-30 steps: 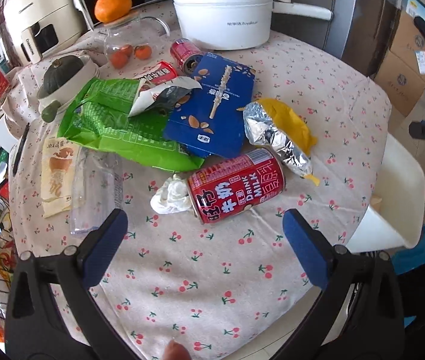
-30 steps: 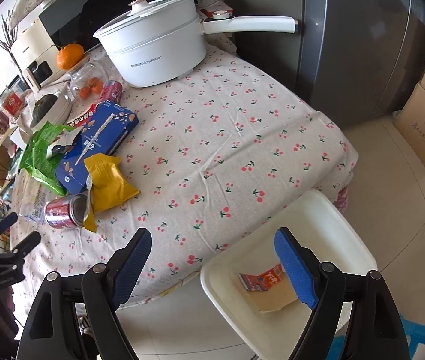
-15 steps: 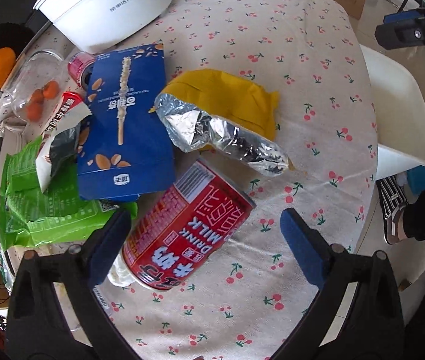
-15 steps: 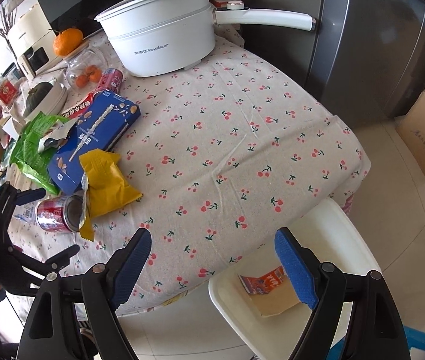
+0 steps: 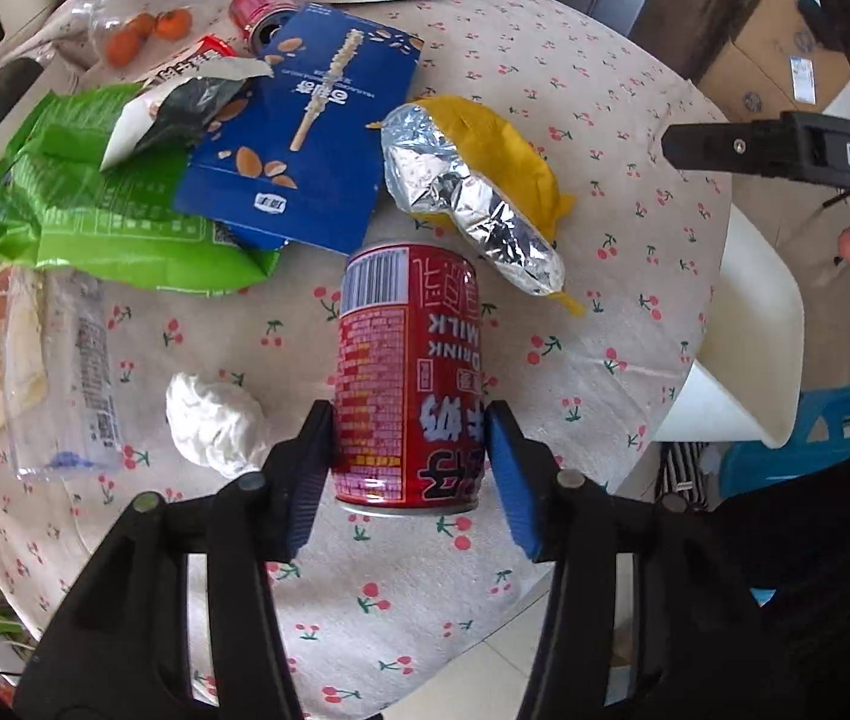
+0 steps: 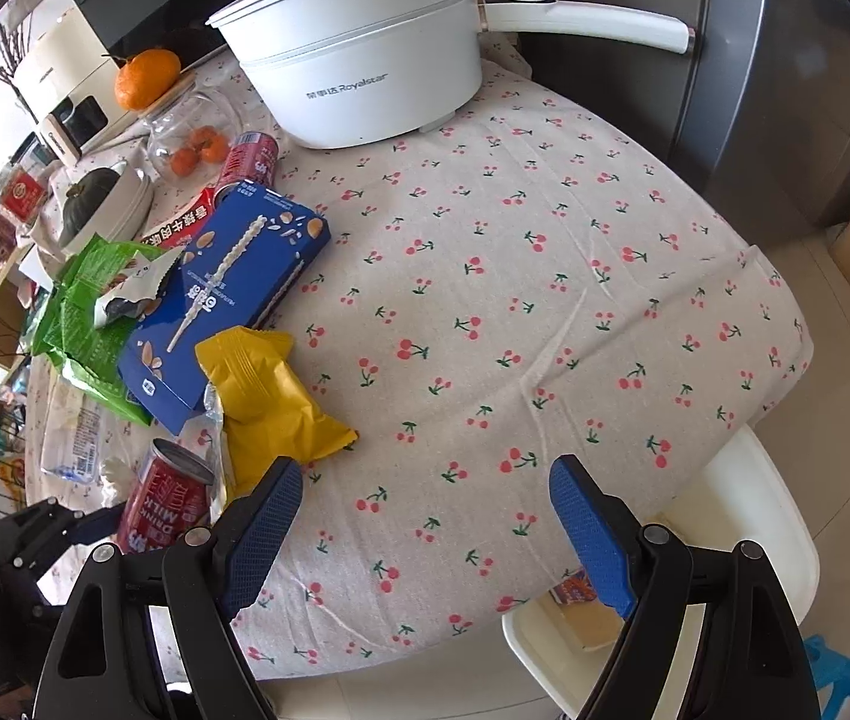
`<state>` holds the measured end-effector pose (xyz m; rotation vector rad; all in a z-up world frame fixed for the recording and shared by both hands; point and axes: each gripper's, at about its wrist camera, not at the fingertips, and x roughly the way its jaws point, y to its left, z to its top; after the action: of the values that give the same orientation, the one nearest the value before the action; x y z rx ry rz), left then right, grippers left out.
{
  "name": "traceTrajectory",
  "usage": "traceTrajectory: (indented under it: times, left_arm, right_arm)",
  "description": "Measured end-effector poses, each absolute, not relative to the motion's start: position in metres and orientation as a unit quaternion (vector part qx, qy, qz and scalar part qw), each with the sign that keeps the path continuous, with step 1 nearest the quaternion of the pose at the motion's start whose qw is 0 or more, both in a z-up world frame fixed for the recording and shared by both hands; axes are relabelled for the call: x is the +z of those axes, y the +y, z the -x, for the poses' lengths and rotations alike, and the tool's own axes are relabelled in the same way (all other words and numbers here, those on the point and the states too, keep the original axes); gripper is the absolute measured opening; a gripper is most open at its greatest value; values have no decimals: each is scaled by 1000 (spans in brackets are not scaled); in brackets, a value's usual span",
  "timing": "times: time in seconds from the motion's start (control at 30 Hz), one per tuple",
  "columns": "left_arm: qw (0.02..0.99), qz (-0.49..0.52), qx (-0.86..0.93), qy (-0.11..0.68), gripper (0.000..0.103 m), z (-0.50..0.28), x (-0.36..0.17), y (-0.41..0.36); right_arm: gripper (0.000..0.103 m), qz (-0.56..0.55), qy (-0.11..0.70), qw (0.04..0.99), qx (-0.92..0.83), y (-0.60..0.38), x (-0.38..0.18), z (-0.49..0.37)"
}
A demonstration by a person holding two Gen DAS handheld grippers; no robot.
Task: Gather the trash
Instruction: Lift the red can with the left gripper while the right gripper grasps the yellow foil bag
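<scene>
A red milk-drink can point(image 5: 407, 360) lies on its side on the cherry-print tablecloth point(image 5: 604, 240). My left gripper point(image 5: 410, 420) points down over it, jaws closing, with both blue pads point(image 5: 505, 468) against the can's sides near its base. A crumpled white tissue point(image 5: 215, 420) lies just left of it. Beyond the can lie a yellow foil-lined bag point(image 5: 502, 156), a blue snack box point(image 5: 305, 132) and a green bag point(image 5: 95, 210). My right gripper point(image 6: 425, 480) stands open with nothing between its fingers, over the table's near edge. Beside the table stands a white bin point(image 6: 754, 510) holding some packaging.
A white pot point(image 6: 365, 60) with a long handle stands at the back. A glass jar point(image 6: 191, 138) of small oranges, a second red can point(image 6: 248, 159) and a clear flattened bottle point(image 5: 77, 372) are at the left. A grey fridge point(image 6: 784, 90) and cardboard boxes point(image 5: 784, 42) stand behind.
My left gripper has dropped onto the red can and its jaws have narrowed from wide open to the can's sides. My right gripper has shifted from above the bin to over the table's edge.
</scene>
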<state>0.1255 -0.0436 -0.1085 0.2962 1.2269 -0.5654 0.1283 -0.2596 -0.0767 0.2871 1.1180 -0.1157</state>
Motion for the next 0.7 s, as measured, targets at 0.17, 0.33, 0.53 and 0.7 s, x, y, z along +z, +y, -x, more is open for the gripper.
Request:
traceTrajectory:
  times: [0.17,0.33,0.53,0.7]
  left_arm:
    - [790,-106,-246,552,53,-112,-96,-30]
    - [816,-80,-233,523,53,-107,-75,-10]
    - [835,-49,-204,509,53,-110,-64,12]
    - [840,-43,-191,507,53,-104,-67,23]
  right_arm:
    - [86,-146,522,840,-36,-245,-81,-141]
    - [86,-138,510,849,-3,-228,-90,-155]
    - [86,-153,516,843,21,-220,-110,-169]
    - [86,-144,505,850,47,-202,-112,-177]
